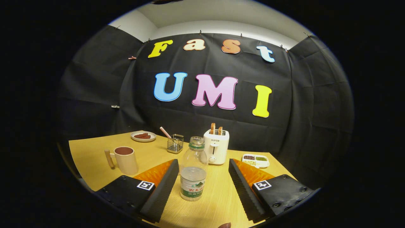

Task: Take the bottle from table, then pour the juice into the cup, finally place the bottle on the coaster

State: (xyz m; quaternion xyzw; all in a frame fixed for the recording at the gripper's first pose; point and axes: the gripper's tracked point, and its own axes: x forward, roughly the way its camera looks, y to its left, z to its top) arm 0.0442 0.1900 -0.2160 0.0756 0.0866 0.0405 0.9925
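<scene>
A clear plastic bottle (193,171) with no cap and a green and white label stands upright on the wooden table (91,155), between my two fingers. My gripper (202,164) is open; the left finger is close beside the bottle and the right finger stands well apart from it. A beige cup (125,160) with a wooden handle and a dark inside sits to the left, just beyond the left finger. A small rounded brown edge (225,225) shows on the table nearest to me, too little of it to identify.
A white toaster (216,146) with two slices of bread stands right behind the bottle. A wire holder (175,143) with a stick sits left of it, and a plate (143,136) with brown food lies farther back. A divided white tray (255,160) lies beyond the right finger.
</scene>
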